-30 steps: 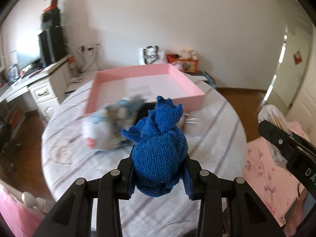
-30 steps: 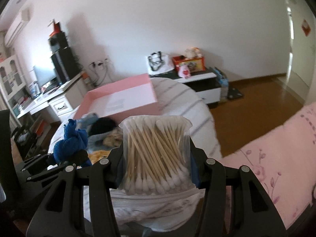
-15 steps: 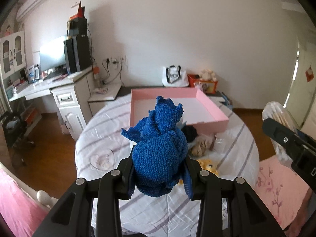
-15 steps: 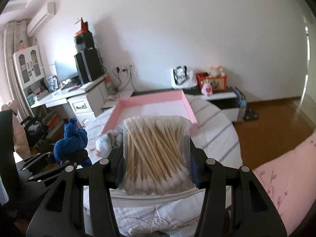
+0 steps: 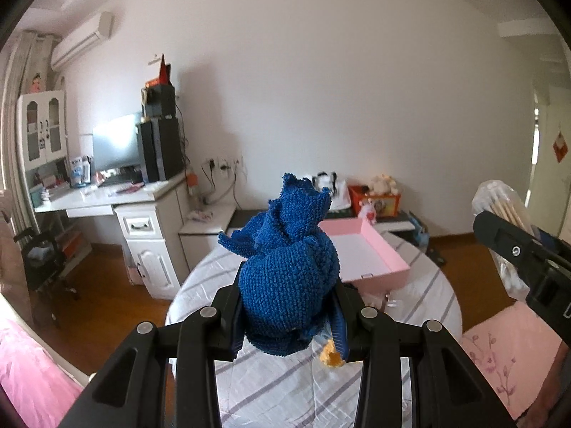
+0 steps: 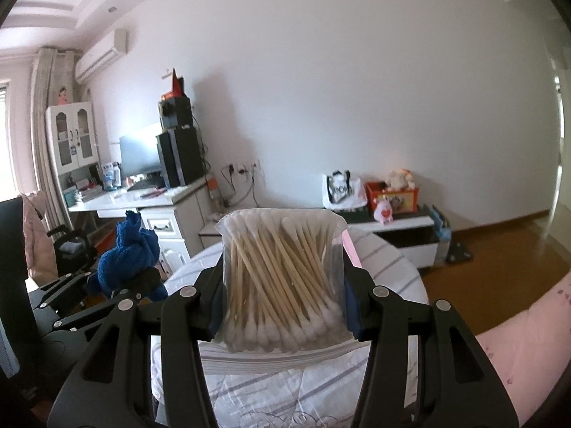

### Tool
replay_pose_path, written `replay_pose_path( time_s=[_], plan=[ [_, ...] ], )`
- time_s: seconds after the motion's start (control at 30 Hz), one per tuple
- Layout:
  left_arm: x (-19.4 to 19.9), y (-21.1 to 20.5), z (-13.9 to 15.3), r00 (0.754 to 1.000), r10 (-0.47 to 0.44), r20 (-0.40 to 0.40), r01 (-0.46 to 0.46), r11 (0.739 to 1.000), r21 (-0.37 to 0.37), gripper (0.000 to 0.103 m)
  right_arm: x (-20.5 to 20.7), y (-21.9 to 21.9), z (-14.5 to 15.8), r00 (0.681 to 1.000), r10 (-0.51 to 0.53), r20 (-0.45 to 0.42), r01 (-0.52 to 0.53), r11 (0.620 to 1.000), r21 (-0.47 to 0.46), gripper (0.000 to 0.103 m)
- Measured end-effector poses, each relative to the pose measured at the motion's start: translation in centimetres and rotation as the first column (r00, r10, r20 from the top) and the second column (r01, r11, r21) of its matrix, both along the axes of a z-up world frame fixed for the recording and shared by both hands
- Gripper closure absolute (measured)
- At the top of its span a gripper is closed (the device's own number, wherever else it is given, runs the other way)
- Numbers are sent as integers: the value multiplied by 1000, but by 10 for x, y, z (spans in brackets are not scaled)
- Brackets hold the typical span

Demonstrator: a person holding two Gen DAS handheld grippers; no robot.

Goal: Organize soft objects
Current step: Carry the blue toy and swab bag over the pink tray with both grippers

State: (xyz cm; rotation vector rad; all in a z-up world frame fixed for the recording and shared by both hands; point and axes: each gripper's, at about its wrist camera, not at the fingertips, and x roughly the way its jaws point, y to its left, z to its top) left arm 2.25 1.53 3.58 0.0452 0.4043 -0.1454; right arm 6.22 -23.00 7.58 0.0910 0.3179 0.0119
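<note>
My left gripper [image 5: 287, 324] is shut on a bunched blue knitted cloth [image 5: 287, 267], held up above the round table [image 5: 421, 303]. My right gripper [image 6: 283, 314] is shut on a clear bag of cotton swabs [image 6: 282, 278]. In the right wrist view the blue cloth [image 6: 130, 253] and the left gripper [image 6: 107, 296] show at the left. In the left wrist view the swab bag [image 5: 499, 207] and the right gripper [image 5: 517, 253] show at the right edge. A pink tray [image 5: 374, 249] with a white floor sits at the table's far side. A yellow soft item [image 5: 332, 356] peeks out under the cloth.
The table wears a white cloth with grey stripes [image 6: 389, 260]. A white desk with monitor and speakers [image 5: 142, 185] stands to the left. A low cabinet with a red box and bag [image 6: 389, 196] lines the far wall. Pink bedding [image 5: 506, 356] lies at the right.
Both grippers rose and drew back from the table with their loads still held. The table and pink tray now look smaller and lower, and more of the room shows.
</note>
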Motion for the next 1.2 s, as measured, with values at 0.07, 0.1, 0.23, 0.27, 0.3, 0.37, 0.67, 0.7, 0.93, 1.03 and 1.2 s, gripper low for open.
replay_pose_path(
  time_s=[0.07, 0.1, 0.23, 0.27, 0.3, 0.37, 0.67, 0.7, 0.93, 1.03, 1.2],
  plan=[
    [-11, 1, 1, 1000, 10, 22, -10, 1000, -2, 67, -5, 2, 4, 1000, 7, 20, -7, 1000, -4, 54],
    [-16, 2, 1, 999, 14, 32, -14, 1000, -3, 67, -7, 3, 6, 1000, 9, 28, -9, 1000, -5, 54],
    [-31, 1, -2, 998, 22, 54, -21, 1000, -7, 67, -12, 8, 8, 998, 23, 50, -22, 1000, -10, 54],
    [-33, 2, -5, 998, 23, 56, -22, 1000, -8, 67, -14, 9, 8, 998, 24, 52, -24, 1000, -11, 54],
    [-35, 4, -6, 998, 24, 58, -23, 1000, -9, 67, -13, 10, 7, 998, 27, 51, -26, 1000, -12, 54],
    [-38, 4, -9, 998, 23, 57, -23, 1000, -9, 67, -12, 9, 6, 998, 28, 48, -28, 1000, -10, 54],
    [-44, 3, -15, 999, 23, 40, -22, 1000, -13, 67, -12, 6, 6, 999, 25, 39, -24, 1000, -9, 54],
    [-38, 0, -14, 999, 23, 38, -23, 1000, -12, 67, -10, 7, 7, 999, 24, 36, -24, 1000, -9, 54],
    [-28, -2, -11, 999, 31, 23, -30, 999, -9, 67, -6, 6, 4, 999, 27, 24, -27, 1000, -4, 54],
    [-12, -8, 0, 999, 32, 7, -32, 999, -5, 67, 3, 3, 1, 1000, 27, 7, -27, 1000, 1, 54],
    [11, -15, -4, 999, 22, -31, -21, 1000, 6, 67, 20, 2, -8, 999, 25, -26, -25, 1000, 12, 54]
  ],
)
